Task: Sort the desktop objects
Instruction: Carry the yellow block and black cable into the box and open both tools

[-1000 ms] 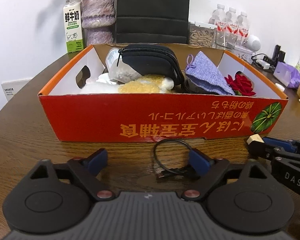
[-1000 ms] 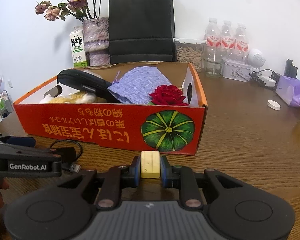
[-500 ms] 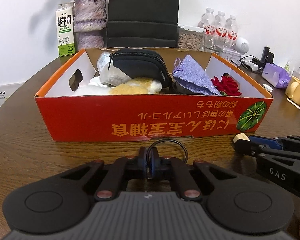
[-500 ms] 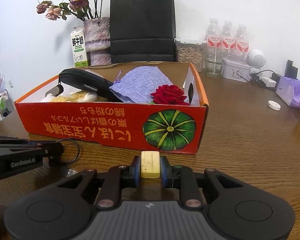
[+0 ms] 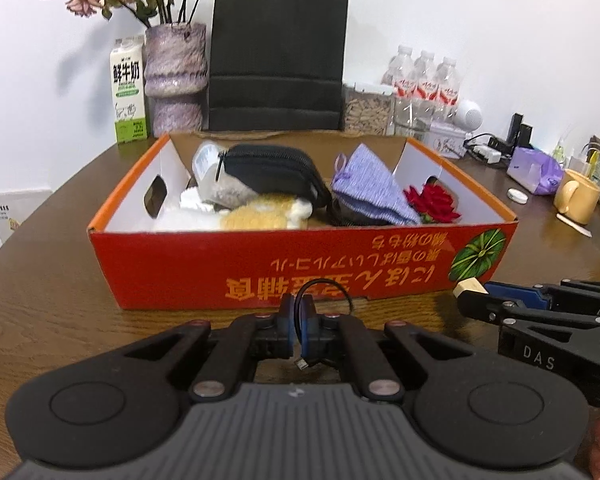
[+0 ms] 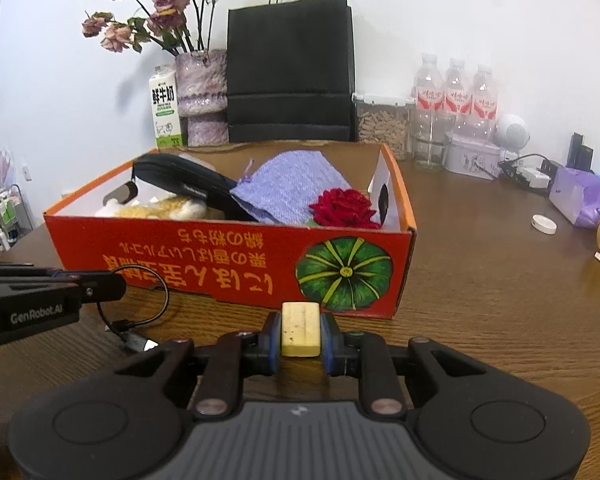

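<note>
Thin looped black cable (image 5: 327,295) in left gripper (image 5: 298,322); blocky yellow eraser (image 6: 300,335) in right gripper (image 6: 300,340)

Lived-in home or office corner, wooden desk (image 6: 500,288) against white wall, dried flowers in vase (image 6: 201,80), milk carton (image 6: 164,106), water bottles (image 6: 456,88), yellow mug (image 5: 578,196), charging cables (image 6: 528,168)

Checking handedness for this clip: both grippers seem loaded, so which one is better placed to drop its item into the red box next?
Probably right: the right gripper grips the eraser beside the red box. The left gripper pinches a dangling cable.
</note>
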Tool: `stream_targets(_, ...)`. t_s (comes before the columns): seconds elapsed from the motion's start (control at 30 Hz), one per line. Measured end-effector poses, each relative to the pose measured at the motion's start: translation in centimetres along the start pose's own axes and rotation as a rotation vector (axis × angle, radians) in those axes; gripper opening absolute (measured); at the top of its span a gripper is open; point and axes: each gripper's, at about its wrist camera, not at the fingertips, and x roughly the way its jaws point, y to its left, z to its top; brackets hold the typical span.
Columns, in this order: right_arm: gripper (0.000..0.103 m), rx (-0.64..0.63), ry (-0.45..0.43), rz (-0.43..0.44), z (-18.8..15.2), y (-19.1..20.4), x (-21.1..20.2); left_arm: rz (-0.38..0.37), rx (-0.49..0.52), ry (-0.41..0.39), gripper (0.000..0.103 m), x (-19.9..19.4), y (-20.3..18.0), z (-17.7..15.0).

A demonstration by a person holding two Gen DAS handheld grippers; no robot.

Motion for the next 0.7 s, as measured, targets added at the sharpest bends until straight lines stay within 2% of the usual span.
stream_targets(0.7,0.019,-0.043,-0.111,0.011,3.1,2.0,-3.5,-0.037,0.043,-0.154,0.003,-4.3,-0.6,3.1)
